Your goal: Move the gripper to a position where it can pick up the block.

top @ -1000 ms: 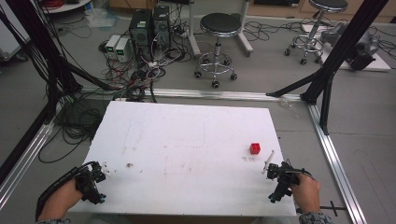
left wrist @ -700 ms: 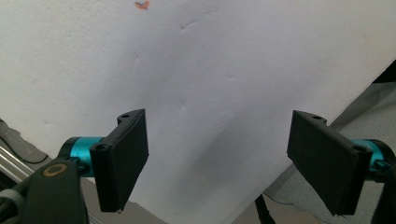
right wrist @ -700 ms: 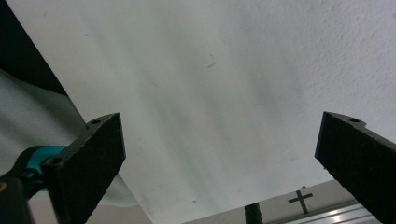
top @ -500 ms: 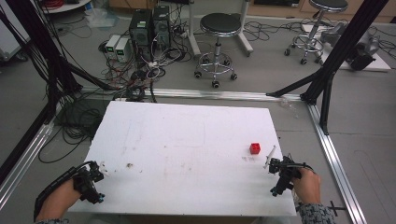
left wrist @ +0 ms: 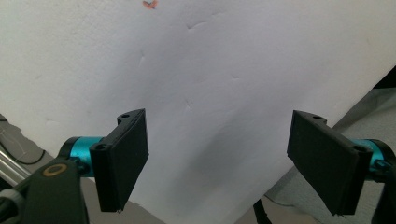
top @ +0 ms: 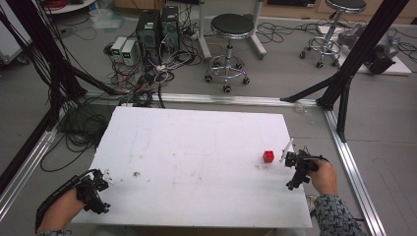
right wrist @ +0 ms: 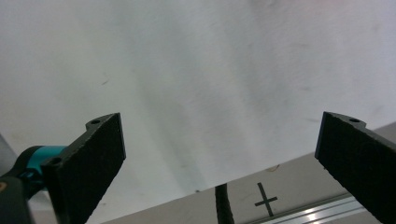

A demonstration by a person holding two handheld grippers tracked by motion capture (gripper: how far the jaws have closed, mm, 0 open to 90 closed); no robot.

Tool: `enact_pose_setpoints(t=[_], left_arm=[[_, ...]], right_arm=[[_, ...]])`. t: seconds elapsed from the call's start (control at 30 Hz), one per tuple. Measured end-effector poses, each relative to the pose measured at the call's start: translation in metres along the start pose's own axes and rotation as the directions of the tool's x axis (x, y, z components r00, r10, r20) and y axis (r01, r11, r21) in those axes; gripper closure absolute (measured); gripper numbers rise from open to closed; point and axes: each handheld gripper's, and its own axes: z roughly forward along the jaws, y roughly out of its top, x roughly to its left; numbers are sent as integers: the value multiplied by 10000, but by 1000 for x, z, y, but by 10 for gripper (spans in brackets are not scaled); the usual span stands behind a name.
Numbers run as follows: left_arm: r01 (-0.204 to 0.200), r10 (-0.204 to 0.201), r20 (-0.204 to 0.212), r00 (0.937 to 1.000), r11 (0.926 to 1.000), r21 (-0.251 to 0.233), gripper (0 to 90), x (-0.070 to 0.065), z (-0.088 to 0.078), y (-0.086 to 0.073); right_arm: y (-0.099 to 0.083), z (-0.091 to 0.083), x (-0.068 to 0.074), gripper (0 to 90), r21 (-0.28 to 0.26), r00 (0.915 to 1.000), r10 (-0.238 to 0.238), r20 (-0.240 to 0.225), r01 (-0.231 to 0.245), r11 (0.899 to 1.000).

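**Both grippers wide apart over the white table, red cube loose**

I read the left gripper as released: in its own view the two black jaws stand far apart with bare white table between them and nothing gripped. In the high view I see this gripper at the near left corner of the table, held in the left hand.

The right gripper is likewise released; between its jaws I see blank table surface, and below them the table edge, a black cable and a black cross mark on the floor. In the high view it sits near the right edge, held in the right hand.

A small red cube rests on the table just beside the right gripper, on its inboard side, outside the jaws. A thin white stick lies between cube and gripper; I cannot tell what it is. I note no containers on the table.
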Motion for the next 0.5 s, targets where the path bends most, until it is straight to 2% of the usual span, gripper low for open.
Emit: enact_pose_setpoints(t=[0.17,0.2,0.33,0.43,0.47,0.5], left_arm=[[31,-30,-39,10000,10000,57,210,1,1,-1],[41,-41,30,10000,10000,40,209,1,2,-1],[0,0,102,9999,10000,28,210,0,4,0],[-29,29,107,9999,10000,58,210,0,4,2],[-37,37,94,9999,10000,40,210,-1,4,2],[-37,37,94,9999,10000,40,210,-1,4,2]], right_arm=[[1,-9,-18,9,-216,9999,28,150,-25,9998],[1,-13,-25,9,-255,9997,-51,228,56,9997],[1,-18,-33,9,-299,9994,-39,338,49,9995],[4,-25,-41,8,-381,9986,-291,441,308,9988],[7,-28,-45,8,-405,9967,-667,463,686,9968],[7,-28,-45,8,-405,9967,-667,463,686,9968]])
